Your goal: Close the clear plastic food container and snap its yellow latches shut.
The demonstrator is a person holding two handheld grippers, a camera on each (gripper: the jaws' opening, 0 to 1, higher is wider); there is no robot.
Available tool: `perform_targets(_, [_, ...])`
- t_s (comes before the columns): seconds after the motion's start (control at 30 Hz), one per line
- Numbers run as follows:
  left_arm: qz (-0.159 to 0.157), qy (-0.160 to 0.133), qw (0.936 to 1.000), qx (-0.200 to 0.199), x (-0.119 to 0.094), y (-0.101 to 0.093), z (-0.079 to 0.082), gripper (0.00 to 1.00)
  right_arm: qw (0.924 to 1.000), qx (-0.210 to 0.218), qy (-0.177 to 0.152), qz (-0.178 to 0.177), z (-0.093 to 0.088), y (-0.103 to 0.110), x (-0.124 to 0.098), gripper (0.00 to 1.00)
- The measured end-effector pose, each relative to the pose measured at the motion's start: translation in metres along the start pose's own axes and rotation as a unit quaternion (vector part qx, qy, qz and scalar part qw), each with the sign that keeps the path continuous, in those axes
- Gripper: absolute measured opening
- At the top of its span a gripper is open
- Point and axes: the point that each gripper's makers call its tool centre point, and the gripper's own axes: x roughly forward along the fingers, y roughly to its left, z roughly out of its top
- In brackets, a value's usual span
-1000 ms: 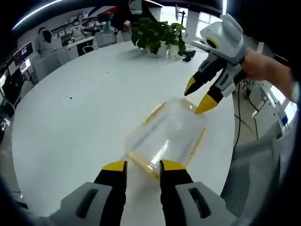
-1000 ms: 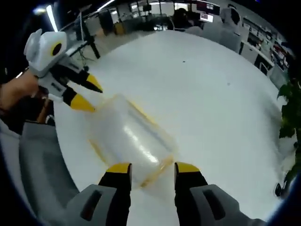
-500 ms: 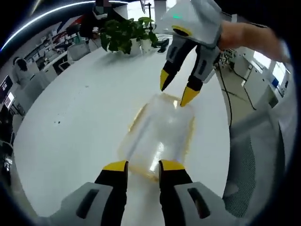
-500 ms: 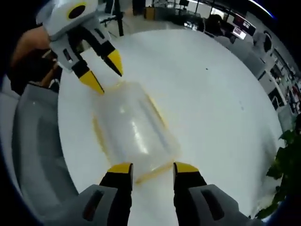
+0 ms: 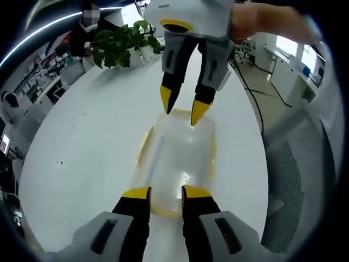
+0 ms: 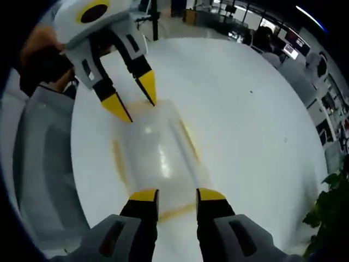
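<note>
The clear plastic food container (image 5: 177,161) lies flat on the round white table (image 5: 87,142), near the table edge that faces the grey mesh office chair (image 5: 297,180), with its long axis running from one gripper to the other. Its lid appears to sit on the base already, though whether it is fully seated cannot be told. Yellow latches (image 6: 116,158) run as pale strips along its sides and ends; none can be read as snapped or loose.

By the look of it, the box is light, thin-walled and empty, so it should slide easily on the smooth tabletop and flex under a hard squeeze. Pressing straight down on a latch while the other end is pinned seems safer than pinching the clear walls, which look slick and give little to grip.

The left gripper (image 5: 165,192) has its jaws parted a little at the near short end of the box, tips just at the rim, holding nothing. The right gripper (image 6: 170,194) stands likewise at the opposite short end, jaws apart and empty, tips pointing down at the lid edge. A potted plant (image 5: 117,43) stands well apart across the table, and office desks lie beyond.
</note>
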Motion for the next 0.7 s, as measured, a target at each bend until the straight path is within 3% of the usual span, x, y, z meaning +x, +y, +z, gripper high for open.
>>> perform_targets(0.2, [-0.014,-0.003,0.9999,0.008,0.006,-0.004,0.004,0.21,0.9993,-0.028,-0.021,0.013,0.013,0.005,0.002,0.24])
perform_targets(0.7, [-0.041,-0.017,0.9988,0.021,0.018,-0.016,0.023,0.19,0.9974,-0.048,-0.042,0.033,0.031,0.018,0.013,0.23])
